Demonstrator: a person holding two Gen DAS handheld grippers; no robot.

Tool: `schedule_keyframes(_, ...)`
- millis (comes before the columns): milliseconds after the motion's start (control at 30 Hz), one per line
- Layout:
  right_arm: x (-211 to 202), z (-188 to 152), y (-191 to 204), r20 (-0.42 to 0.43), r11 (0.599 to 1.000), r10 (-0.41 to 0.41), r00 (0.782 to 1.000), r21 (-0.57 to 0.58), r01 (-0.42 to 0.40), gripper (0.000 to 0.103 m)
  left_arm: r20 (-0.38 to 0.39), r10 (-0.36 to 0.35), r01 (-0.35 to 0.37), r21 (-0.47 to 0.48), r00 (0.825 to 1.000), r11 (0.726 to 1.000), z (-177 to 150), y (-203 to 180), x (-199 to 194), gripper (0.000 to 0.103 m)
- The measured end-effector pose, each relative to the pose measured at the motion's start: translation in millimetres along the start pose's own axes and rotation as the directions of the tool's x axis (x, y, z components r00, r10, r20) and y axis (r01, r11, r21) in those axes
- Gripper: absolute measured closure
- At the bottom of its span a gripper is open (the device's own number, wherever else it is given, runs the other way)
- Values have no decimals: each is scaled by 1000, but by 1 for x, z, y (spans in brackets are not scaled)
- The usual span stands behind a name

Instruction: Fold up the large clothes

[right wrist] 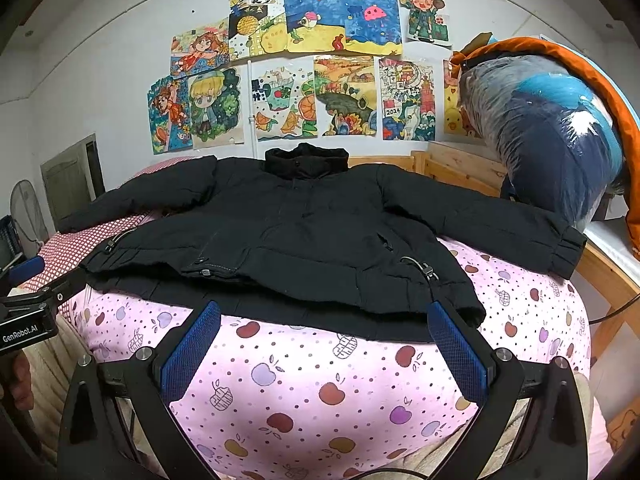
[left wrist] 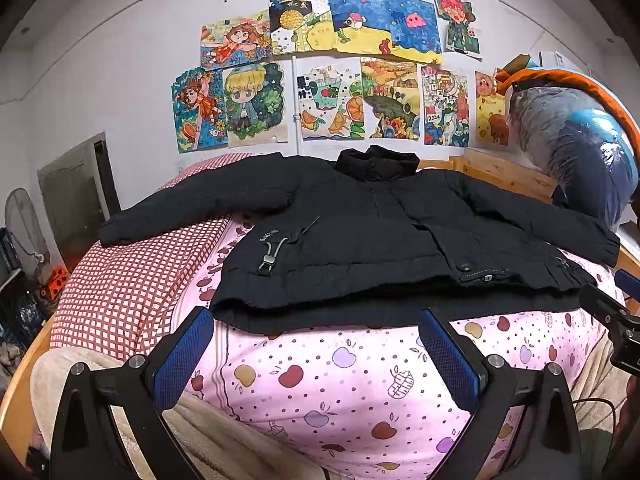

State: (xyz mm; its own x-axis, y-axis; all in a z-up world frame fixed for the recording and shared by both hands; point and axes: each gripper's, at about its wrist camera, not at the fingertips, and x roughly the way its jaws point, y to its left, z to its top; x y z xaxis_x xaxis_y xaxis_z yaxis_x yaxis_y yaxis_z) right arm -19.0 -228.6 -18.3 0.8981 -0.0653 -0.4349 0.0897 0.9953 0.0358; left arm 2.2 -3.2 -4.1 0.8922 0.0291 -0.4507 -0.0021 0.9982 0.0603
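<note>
A big black puffy jacket [left wrist: 360, 232] lies flat and face up on a bed, spread out on a pink blanket [left wrist: 332, 384] that has little apples and dots on it. Its collar [left wrist: 376, 164] points to the far wall and its bottom edge is on the near side. Both sleeves are stretched out, one to the left and one to the right. The left sleeve [left wrist: 192, 208] lies partly on a red and white checked cloth [left wrist: 132, 288]. A small cord with a buckle [left wrist: 270, 258] sits on the front of the jacket near the left bottom corner. The left gripper [left wrist: 316, 344] hangs over the pink blanket just near the jacket's bottom edge, with its two blue fingers [left wrist: 182, 356] wide apart and nothing between them. The right gripper [right wrist: 324, 340] is also just near the bottom edge, more to the right side, and its blue fingers [right wrist: 456, 348] are spread wide too and grip nothing. Neither gripper touches the jacket. On the far wall hang many bright children's drawings [left wrist: 340, 68]. To the far right sits a big clear plastic bag stuffed with blue bedding [right wrist: 548, 128], with an orange cloth [right wrist: 600, 80] over it, by a wooden bed frame [right wrist: 460, 168]. A door [left wrist: 76, 200] is at the far left.
</note>
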Motion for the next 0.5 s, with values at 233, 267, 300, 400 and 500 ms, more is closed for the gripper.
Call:
schedule_keyframes(233, 1, -2, 0, -7, 1000, 2, 1000, 4, -2, 1, -6, 0, 0, -1, 1000, 1000, 1, 0, 2, 0)
schedule_keyframes(267, 2, -2, -1, -8, 1000, 3, 1000, 5, -3, 1, -7, 0, 0, -2, 1000, 1000, 1, 0, 2, 0)
schedule_keyframes(300, 2, -2, -1, -8, 1000, 2, 1000, 5, -2, 1, -9, -1, 1, -3, 1000, 1000, 1, 0, 3, 0)
schedule_keyframes(400, 3, -2, -1, -8, 1000, 3, 1000, 6, -2, 1, -13, -2, 2, -7, 1000, 1000, 1, 1, 4, 0)
schedule_keyframes(500, 3, -3, -1, -5, 1000, 3, 1000, 9, -2, 1, -16, -3, 3, -7, 1000, 1000, 3, 3, 6, 0)
